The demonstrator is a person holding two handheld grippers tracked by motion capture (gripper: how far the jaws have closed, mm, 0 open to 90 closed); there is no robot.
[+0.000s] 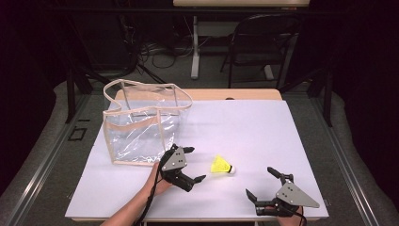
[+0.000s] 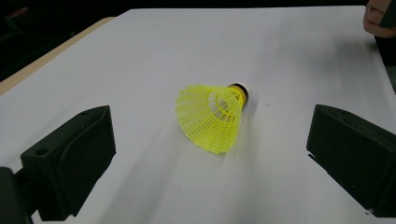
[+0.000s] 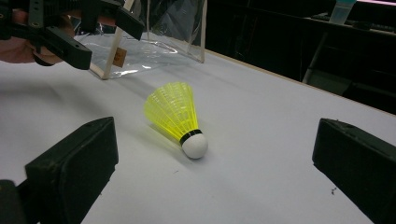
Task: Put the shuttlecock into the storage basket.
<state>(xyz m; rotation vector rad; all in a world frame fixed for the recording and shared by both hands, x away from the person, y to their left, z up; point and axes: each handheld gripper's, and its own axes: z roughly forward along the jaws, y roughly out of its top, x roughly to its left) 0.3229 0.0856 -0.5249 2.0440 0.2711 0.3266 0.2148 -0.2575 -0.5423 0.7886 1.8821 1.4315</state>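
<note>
I hold my left hand-held gripper point(image 1: 194, 163) and right hand-held gripper point(image 1: 263, 181) wide, the yellow shuttlecock point(image 1: 222, 165) lying between them, ready for either to grasp.

Light falls brightly on the white table point(image 1: 263, 127) while the room around it sinks into near black, so the high view is soft and grainy in the dark margins. The yellow shuttlecock point(image 2: 212, 115) is slightly smeared at its skirt in the left gripper view, with a faint shadow beneath. The clear bag point(image 1: 141, 125) catches pale glare on its plastic walls.
</note>
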